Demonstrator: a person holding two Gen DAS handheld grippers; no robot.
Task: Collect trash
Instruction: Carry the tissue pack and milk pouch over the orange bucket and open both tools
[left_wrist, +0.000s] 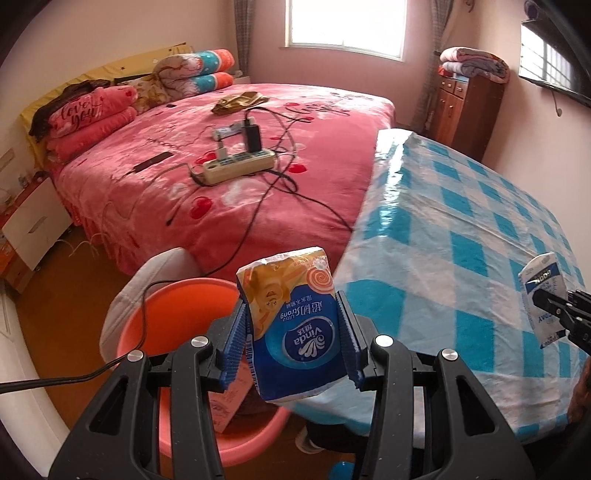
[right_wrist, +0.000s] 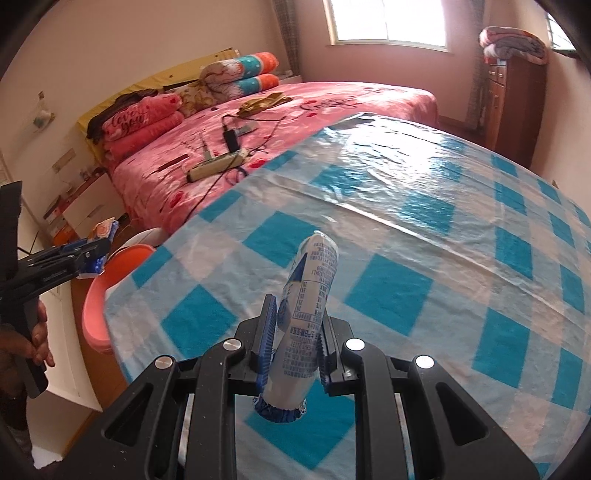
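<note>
The left claw (left_wrist: 293, 332) pinches a blue tissue pack (left_wrist: 295, 325) just above the orange bucket (left_wrist: 177, 314) – placed, I judge, for dropping – while the right claw (right_wrist: 295, 332) pinches a white wrapper (right_wrist: 306, 314) over the checked surface (right_wrist: 443, 229), further from that bucket

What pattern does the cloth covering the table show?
The tablecloth shows a blue-and-white check, seen best in the right wrist view.
</note>
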